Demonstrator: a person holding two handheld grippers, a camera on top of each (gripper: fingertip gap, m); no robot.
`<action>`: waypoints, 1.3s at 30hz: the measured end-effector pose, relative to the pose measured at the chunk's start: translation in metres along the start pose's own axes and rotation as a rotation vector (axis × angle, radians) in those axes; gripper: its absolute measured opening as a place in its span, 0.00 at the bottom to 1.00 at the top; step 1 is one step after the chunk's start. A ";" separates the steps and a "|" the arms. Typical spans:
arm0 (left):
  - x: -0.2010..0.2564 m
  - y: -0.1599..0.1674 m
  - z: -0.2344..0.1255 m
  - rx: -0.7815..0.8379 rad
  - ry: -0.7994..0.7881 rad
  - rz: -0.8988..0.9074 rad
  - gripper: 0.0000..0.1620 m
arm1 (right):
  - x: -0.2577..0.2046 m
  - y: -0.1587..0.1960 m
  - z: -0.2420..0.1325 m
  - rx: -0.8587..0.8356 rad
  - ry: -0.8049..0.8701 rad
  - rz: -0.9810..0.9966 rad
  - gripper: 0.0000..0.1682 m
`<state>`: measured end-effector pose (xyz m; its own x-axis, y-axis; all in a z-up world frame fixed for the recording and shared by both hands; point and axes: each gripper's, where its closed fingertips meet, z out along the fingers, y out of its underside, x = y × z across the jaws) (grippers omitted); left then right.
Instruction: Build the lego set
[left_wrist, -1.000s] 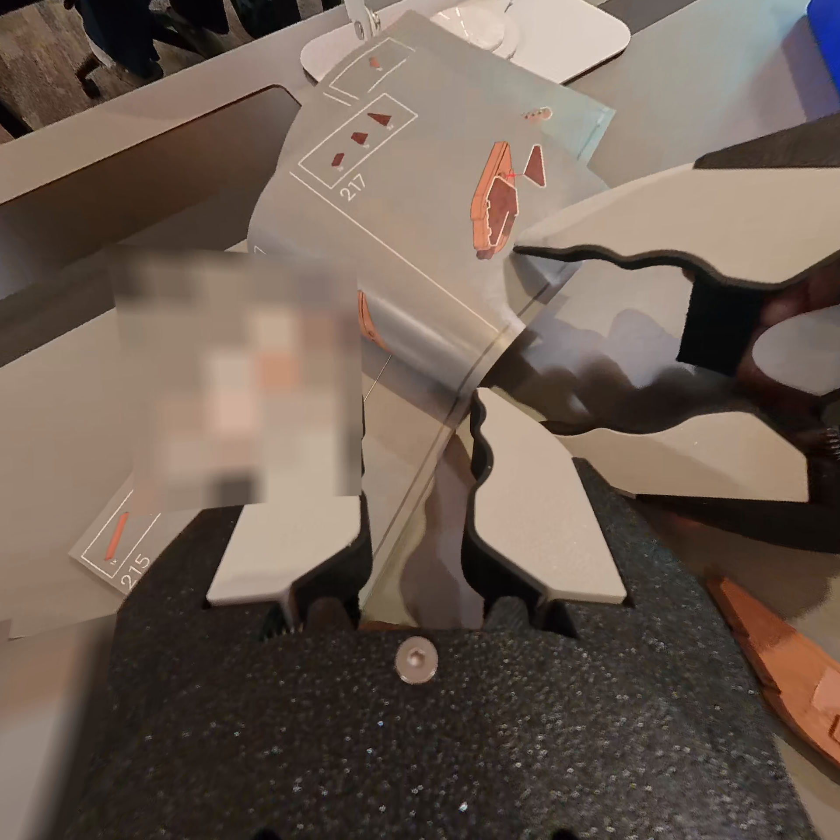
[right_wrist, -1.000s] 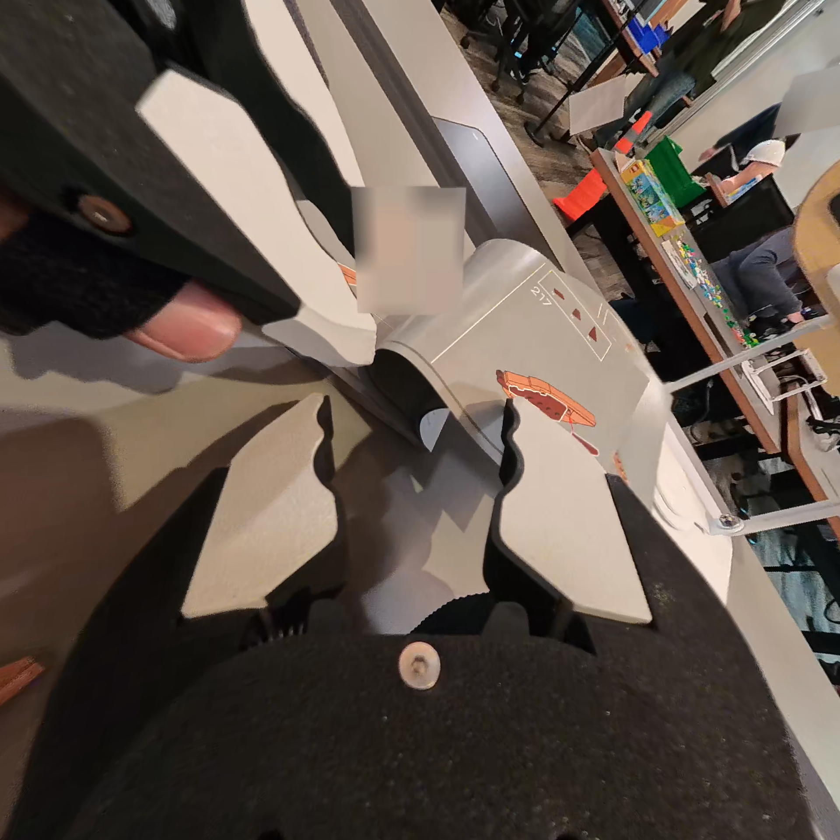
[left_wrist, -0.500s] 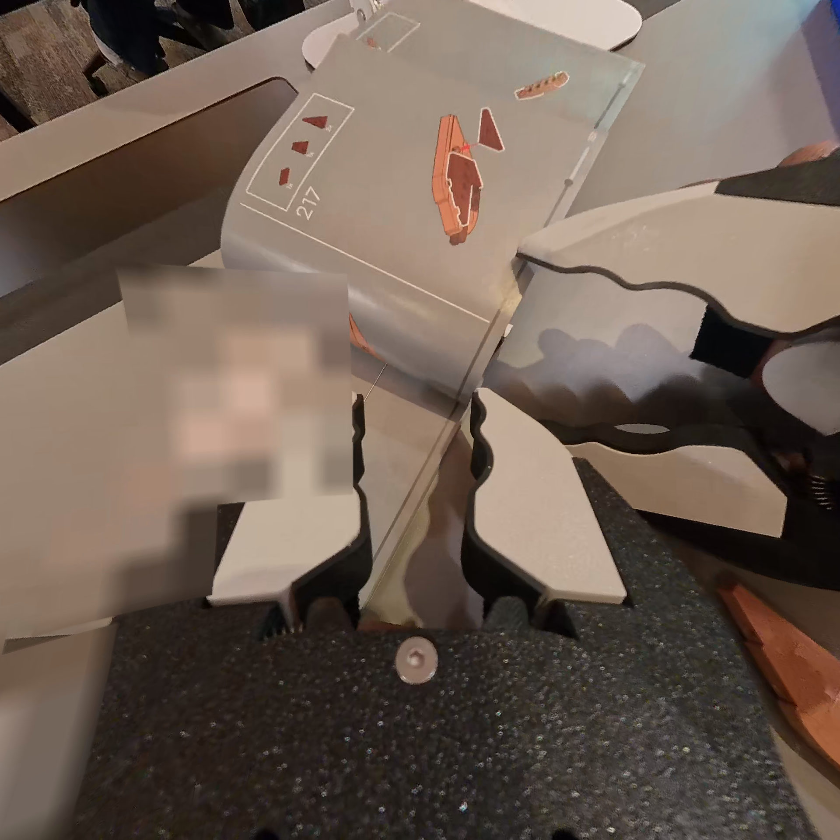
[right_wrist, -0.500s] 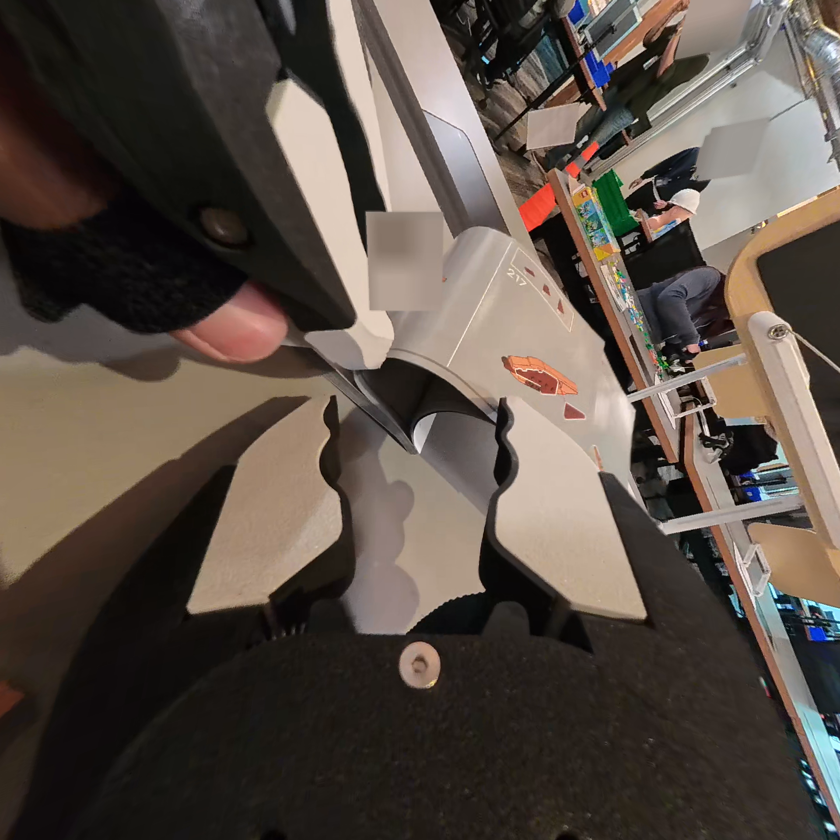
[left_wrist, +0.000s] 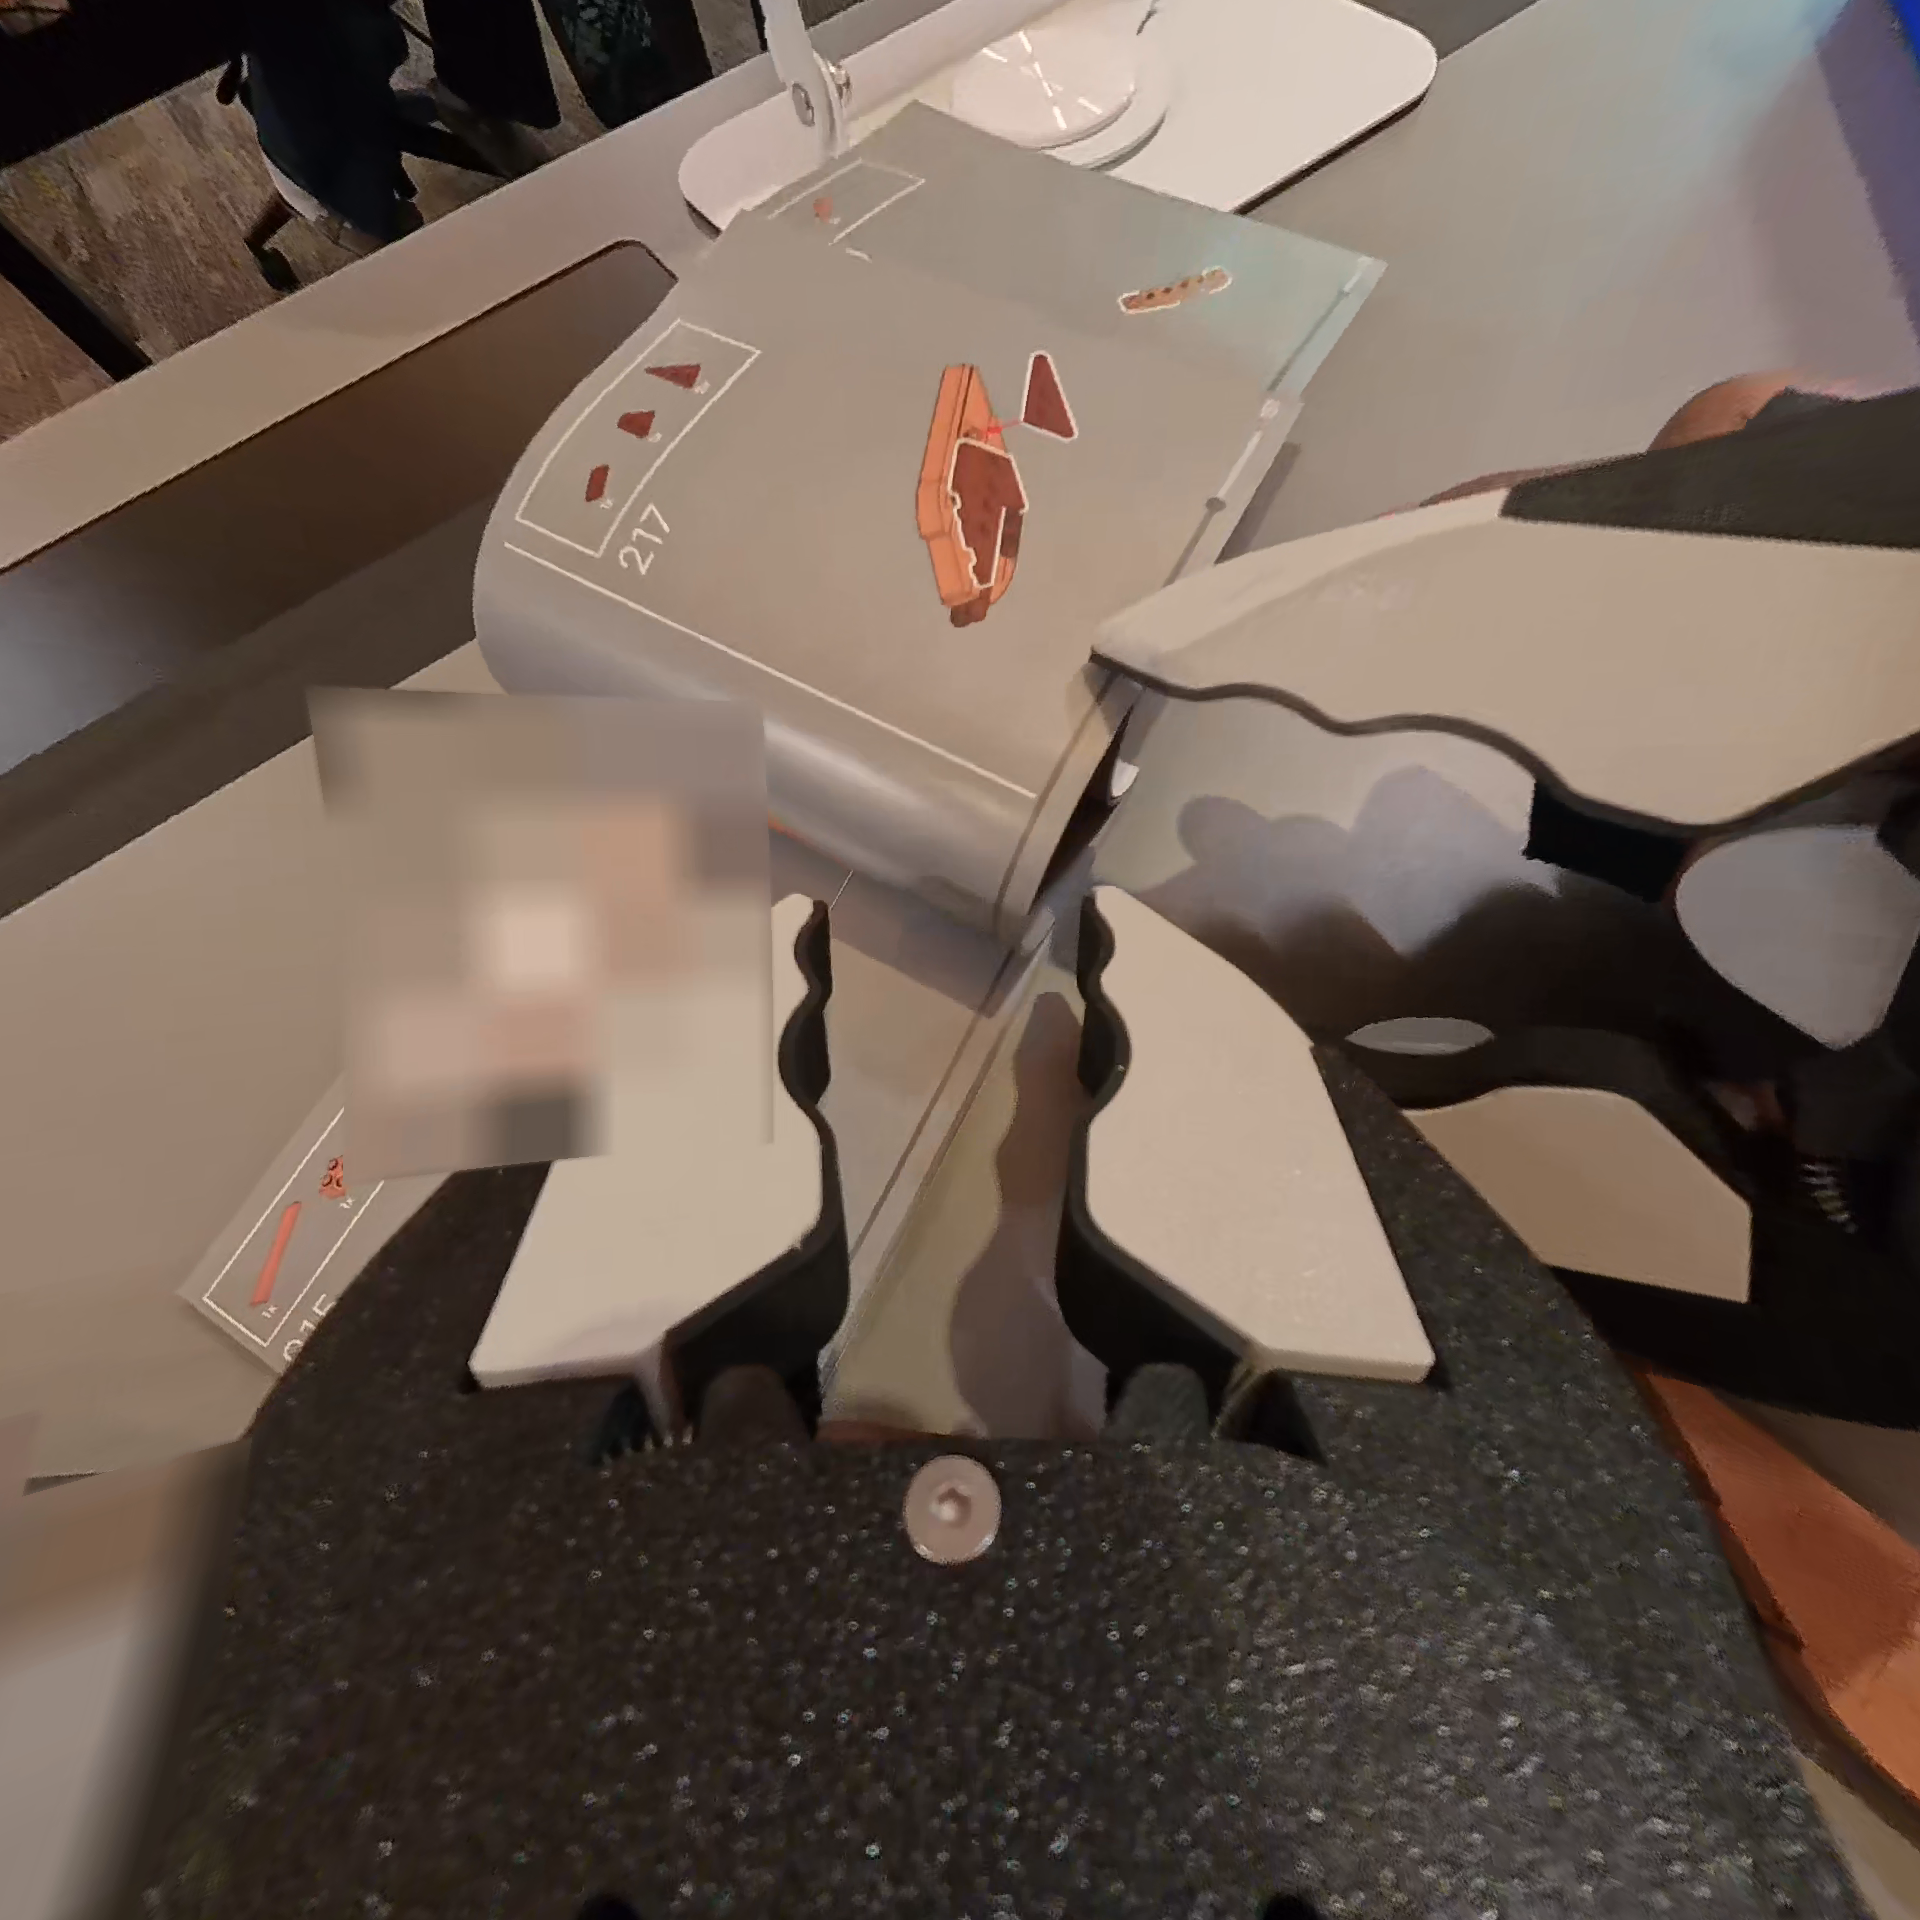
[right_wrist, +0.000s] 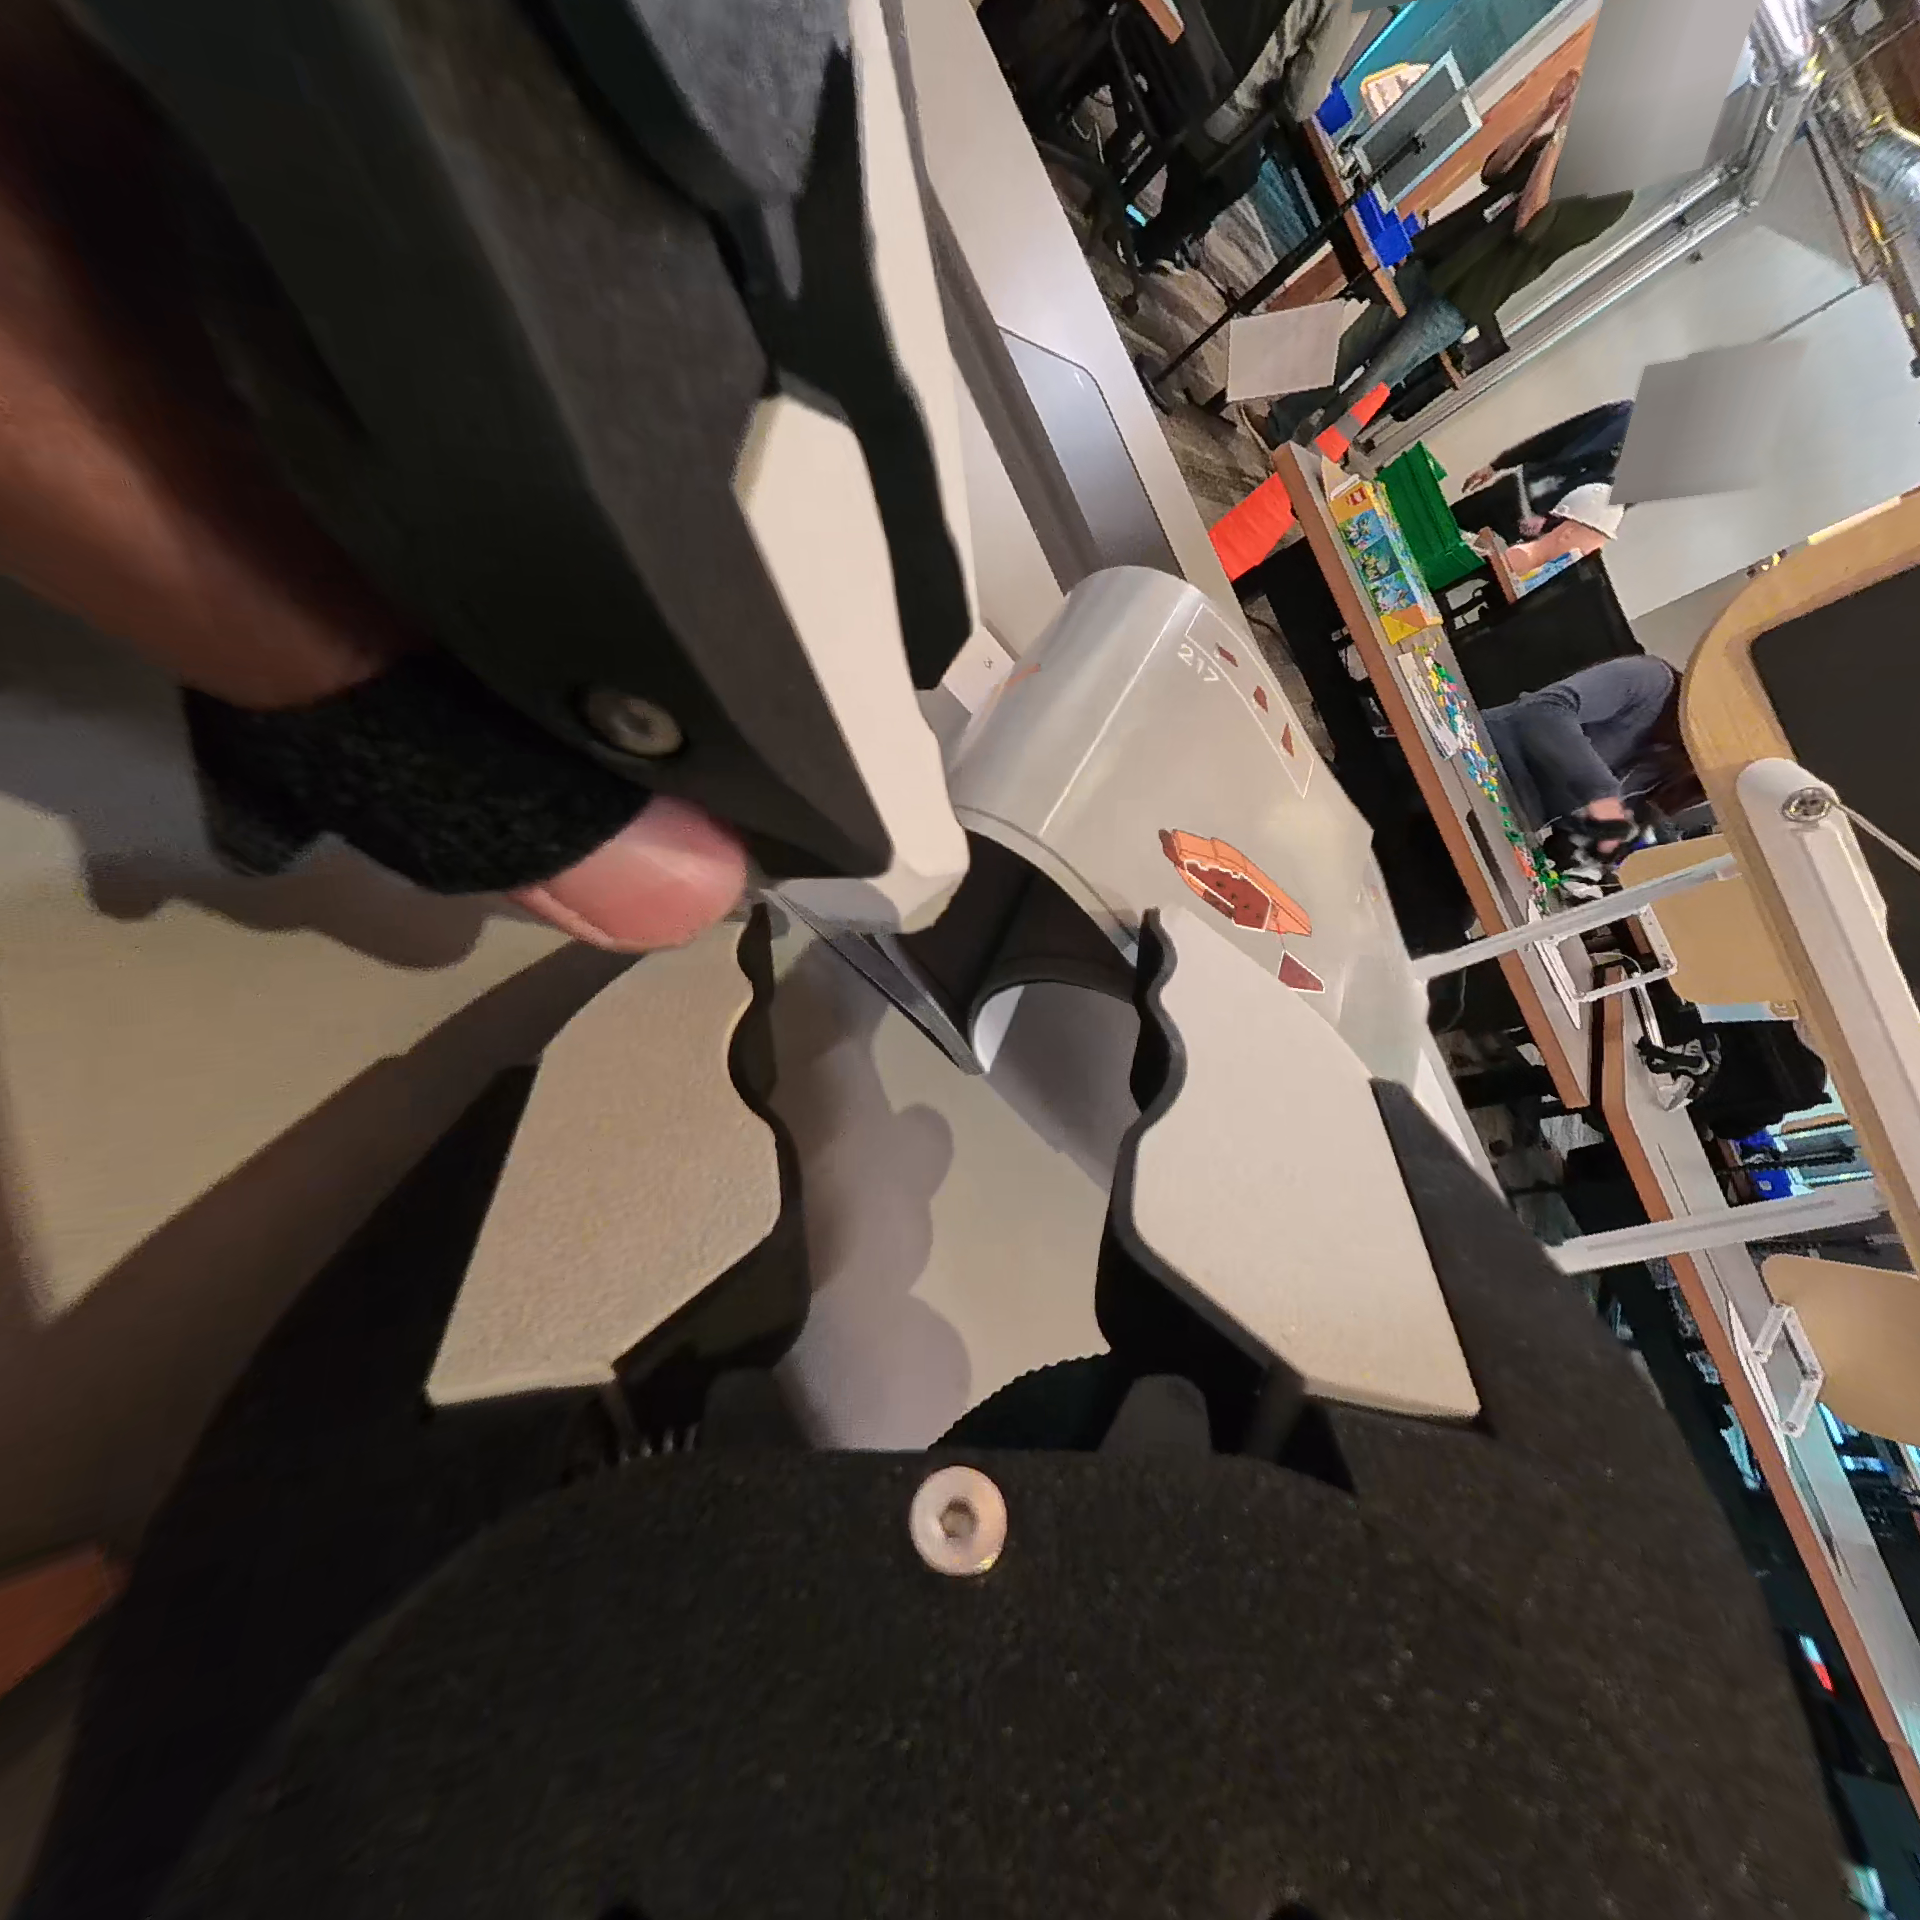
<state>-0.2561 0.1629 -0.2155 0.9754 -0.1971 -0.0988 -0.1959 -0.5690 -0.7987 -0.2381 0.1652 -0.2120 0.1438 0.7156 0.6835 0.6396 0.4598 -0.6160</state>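
Building waits: my left hand-held gripper (left_wrist: 951, 1023) and right hand-held gripper (right_wrist: 951, 1023), both agape and empty, straddle the manual (left_wrist: 883, 499); a brown model (left_wrist: 1808, 1558) lies half-built right of the left one.

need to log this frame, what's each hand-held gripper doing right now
Left hand-held gripper: open, straddling the spine of the grey paper instruction booklet, gripping nothing.
Right hand-held gripper: open, holding nothing; one finger touches the curled page's edge.
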 end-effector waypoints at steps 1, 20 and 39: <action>-0.001 0.000 0.001 0.001 -0.013 -0.003 0.28 | -0.001 -0.002 0.000 0.008 -0.001 -0.007 0.40; -0.025 0.036 -0.034 -0.055 -0.105 -0.264 0.28 | -0.014 -0.007 -0.011 0.028 0.003 -0.135 0.38; -0.049 0.084 -0.069 -0.348 -0.263 -0.036 0.27 | -0.020 -0.017 0.004 0.048 -0.049 -0.199 0.33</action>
<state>-0.3276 0.0695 -0.2366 0.9661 0.0123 -0.2579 -0.1395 -0.8156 -0.5616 -0.2553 0.1450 -0.2168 -0.0193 0.6326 0.7742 0.6146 0.6183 -0.4898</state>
